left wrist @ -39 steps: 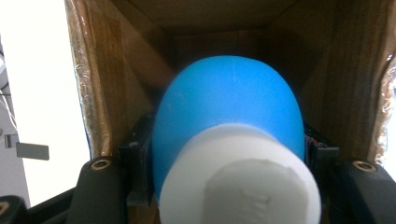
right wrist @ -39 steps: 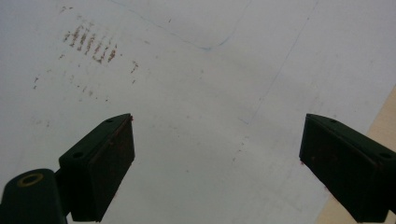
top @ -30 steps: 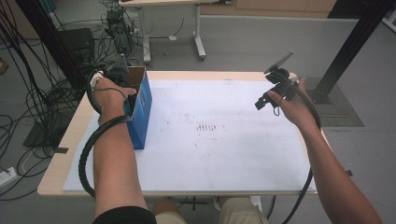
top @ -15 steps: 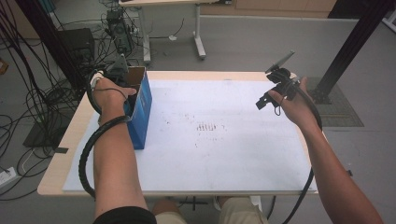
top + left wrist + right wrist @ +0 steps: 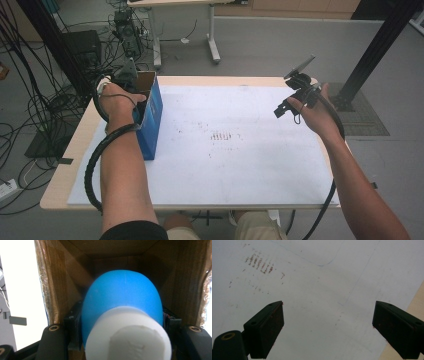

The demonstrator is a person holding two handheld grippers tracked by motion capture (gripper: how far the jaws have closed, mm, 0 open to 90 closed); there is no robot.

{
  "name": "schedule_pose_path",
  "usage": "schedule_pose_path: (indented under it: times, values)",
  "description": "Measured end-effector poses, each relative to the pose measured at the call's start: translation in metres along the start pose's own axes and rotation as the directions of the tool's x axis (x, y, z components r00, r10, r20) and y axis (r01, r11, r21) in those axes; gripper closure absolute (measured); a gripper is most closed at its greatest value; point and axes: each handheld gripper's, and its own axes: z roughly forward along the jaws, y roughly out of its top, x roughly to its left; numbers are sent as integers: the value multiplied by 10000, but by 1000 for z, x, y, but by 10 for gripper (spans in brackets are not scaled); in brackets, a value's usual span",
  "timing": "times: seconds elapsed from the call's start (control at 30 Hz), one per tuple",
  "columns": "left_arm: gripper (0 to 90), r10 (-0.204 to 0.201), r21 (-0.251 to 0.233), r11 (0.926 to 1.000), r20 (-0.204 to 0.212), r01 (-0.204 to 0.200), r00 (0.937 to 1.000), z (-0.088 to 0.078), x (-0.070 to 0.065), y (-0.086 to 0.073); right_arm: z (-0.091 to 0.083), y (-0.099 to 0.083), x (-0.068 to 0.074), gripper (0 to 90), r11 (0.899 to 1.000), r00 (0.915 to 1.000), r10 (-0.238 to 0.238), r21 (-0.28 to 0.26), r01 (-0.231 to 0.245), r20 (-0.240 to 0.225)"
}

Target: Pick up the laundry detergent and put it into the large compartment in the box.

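A blue cardboard box (image 5: 150,117) with an open top stands at the left of the table. My left gripper (image 5: 127,75) reaches into it from above. In the left gripper view a rounded blue object with a white cylindrical end (image 5: 122,315) sits between the jaws, with my left gripper (image 5: 122,325) shut on it, inside the brown box walls (image 5: 62,290). My right gripper (image 5: 292,102) hovers over the table's right side. In the right gripper view my right gripper (image 5: 329,322) stands open, nothing between its fingers (image 5: 268,325), above the white sheet (image 5: 317,277).
A white sheet (image 5: 225,145) with small rust-coloured marks (image 5: 220,136) covers most of the wooden table (image 5: 65,170). Cables and equipment lie on the floor at the left. A second table's legs (image 5: 212,35) and a black post (image 5: 370,50) stand beyond the far edge.
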Motion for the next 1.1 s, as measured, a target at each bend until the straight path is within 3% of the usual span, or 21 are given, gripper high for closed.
schedule_pose_path:
  times: [1.1]
  values:
    - [373,50,2,10000,14,-50,10000,0,0,0,1,0,2,104,10000,10000,-81,-28,81,19]
